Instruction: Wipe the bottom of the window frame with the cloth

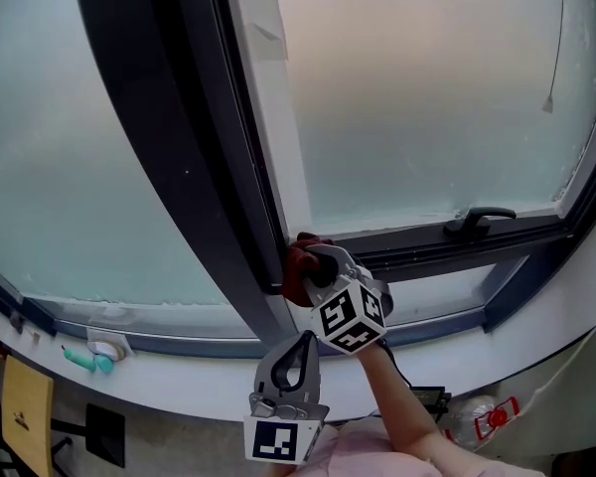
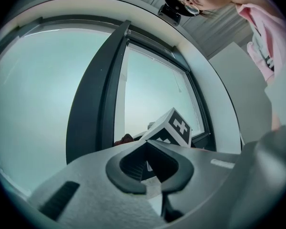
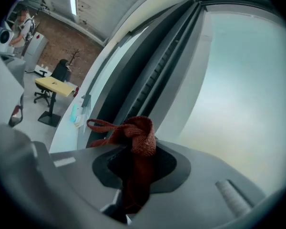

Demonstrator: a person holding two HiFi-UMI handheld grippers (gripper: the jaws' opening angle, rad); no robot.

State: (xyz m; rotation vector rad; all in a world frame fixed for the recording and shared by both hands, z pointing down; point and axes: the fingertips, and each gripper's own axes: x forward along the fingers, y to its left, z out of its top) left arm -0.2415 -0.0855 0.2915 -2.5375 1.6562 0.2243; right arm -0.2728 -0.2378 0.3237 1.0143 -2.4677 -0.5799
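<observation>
Left gripper, nearest the lens: jaws together, nothing between them. Right gripper: jaws clamped on the red cloth. Cloth's long axis runs along the jaws, its bunched end pointing forward against the dark window frame, low by the bottom rail.

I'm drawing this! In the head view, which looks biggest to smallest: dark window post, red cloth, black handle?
1. dark window post, by far.
2-3. red cloth and black handle look alike in size; the cloth is partly hidden, so unranked.
</observation>
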